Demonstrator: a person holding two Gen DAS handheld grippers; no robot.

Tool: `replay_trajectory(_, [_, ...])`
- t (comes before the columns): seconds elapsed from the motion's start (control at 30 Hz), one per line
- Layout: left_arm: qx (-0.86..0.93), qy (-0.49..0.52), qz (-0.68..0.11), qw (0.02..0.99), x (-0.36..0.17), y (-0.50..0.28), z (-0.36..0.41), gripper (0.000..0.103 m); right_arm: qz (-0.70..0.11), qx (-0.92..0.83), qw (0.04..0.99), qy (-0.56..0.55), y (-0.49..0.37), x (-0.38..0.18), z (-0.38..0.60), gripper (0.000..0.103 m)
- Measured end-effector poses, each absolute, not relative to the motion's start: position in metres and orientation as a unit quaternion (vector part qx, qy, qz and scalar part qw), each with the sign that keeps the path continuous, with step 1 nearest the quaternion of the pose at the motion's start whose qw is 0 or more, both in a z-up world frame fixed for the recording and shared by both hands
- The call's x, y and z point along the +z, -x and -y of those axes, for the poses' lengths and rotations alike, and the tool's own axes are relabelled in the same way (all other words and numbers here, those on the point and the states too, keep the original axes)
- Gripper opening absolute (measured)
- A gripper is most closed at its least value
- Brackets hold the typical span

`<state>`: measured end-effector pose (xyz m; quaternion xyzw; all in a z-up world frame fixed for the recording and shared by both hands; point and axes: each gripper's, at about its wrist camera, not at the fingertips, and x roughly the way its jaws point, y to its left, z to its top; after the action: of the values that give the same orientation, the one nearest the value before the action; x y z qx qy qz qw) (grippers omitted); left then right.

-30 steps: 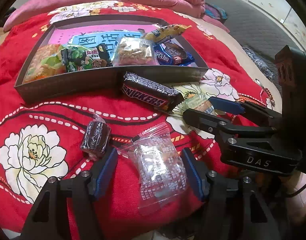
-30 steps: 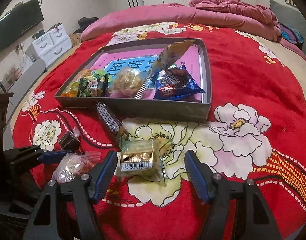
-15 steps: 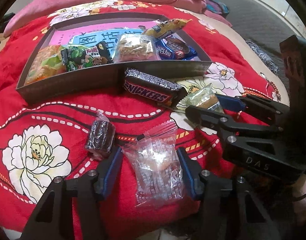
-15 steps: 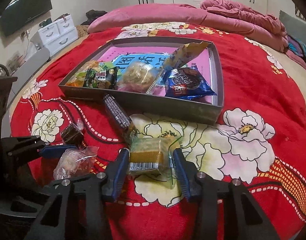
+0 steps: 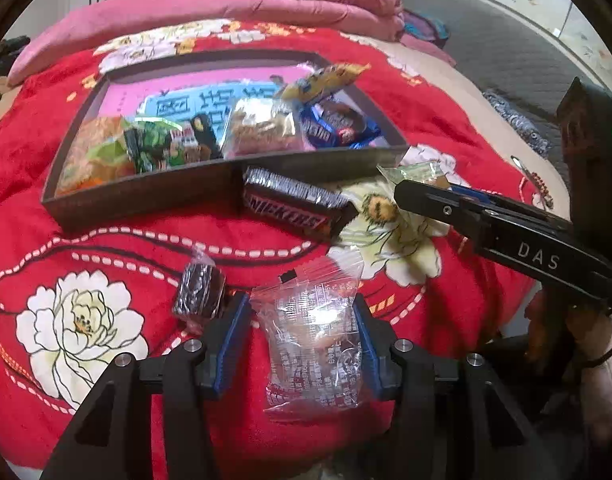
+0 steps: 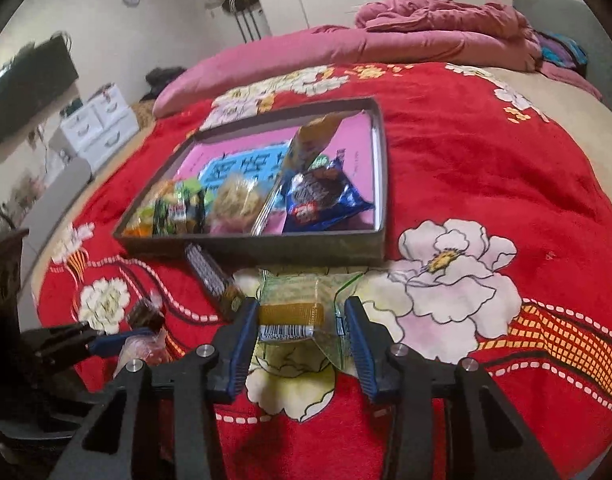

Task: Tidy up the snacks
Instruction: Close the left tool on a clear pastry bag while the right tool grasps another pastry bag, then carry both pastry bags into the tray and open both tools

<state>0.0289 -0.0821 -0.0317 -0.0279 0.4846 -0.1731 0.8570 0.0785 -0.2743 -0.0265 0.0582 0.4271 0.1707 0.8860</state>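
Note:
My left gripper (image 5: 300, 336) is shut on a clear plastic snack packet (image 5: 314, 340) with red print, lifted a little off the red bedspread. My right gripper (image 6: 300, 334) is shut on a green-and-gold wrapped cake (image 6: 302, 312), raised above the bed; it also shows in the left wrist view (image 5: 422, 176). A dark tray (image 5: 146, 196) further back holds several snacks. A Snickers bar (image 5: 294, 206) lies against the tray's front wall. A small dark wrapped sweet (image 5: 200, 292) lies left of my left gripper.
The red floral bedspread (image 6: 486, 184) covers the bed. A pink duvet (image 6: 386, 36) is bunched at the far end. White drawers (image 6: 100, 122) and a dark screen (image 6: 30, 84) stand at the left of the room.
Both grippers have closed on their packets and lifted them. The right gripper with the green cake has risen and tilted up, showing more of the room.

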Motion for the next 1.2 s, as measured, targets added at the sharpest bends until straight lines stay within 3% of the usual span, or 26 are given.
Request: replay_trajectory(1.2, [-0.111, 0.137, -0.411, 0.895, 0.003, -0.063, -0.007, 0.051, -0.374, 0.196, 0.903, -0.082, -0.089, -0.001, 0.249, 0.044])
